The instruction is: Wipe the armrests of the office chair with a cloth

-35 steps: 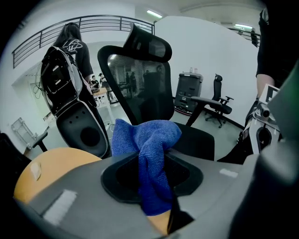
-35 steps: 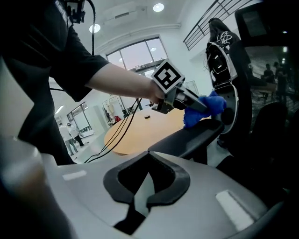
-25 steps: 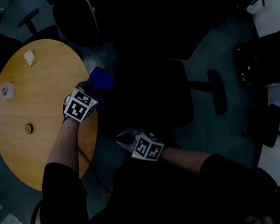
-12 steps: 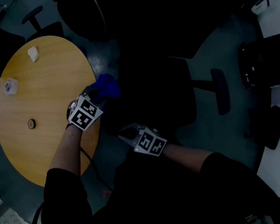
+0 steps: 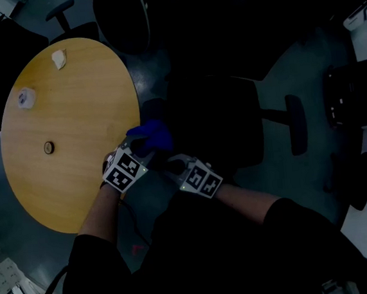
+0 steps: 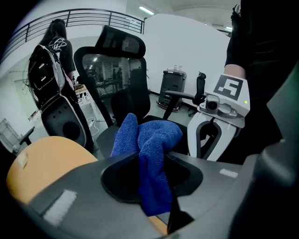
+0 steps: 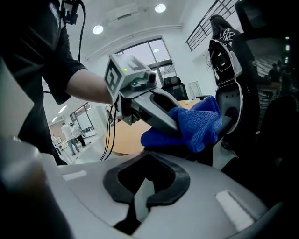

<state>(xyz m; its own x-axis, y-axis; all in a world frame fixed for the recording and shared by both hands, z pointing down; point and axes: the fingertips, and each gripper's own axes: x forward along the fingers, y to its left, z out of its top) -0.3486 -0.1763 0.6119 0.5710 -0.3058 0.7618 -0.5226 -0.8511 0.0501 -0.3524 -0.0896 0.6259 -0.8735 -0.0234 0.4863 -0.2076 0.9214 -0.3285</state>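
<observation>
The blue cloth [image 5: 151,136] is bunched between the jaws of my left gripper [image 5: 146,144], just past the round table's edge and at the left side of the black office chair [image 5: 220,120]. In the left gripper view the cloth [image 6: 150,149] fills the jaws of the left gripper [image 6: 150,179], which is shut on it. My right gripper [image 5: 171,164] sits close beside it, shut and empty. The right gripper view shows its own jaws [image 7: 139,186] together, with the cloth [image 7: 196,122] just ahead. The chair's right armrest [image 5: 295,123] stands apart from both; its left armrest is lost in the dark.
A round wooden table [image 5: 72,134] lies at the left with a crumpled white scrap [image 5: 59,58], a small round object [image 5: 26,97] and a dark disc [image 5: 48,147]. Other black chairs [image 5: 122,16] ring the table. A backpack-draped chair [image 6: 49,79] stands behind.
My left gripper has carried the cloth off the table edge toward the chair and nearer my body. The right gripper has closed in beside it.
</observation>
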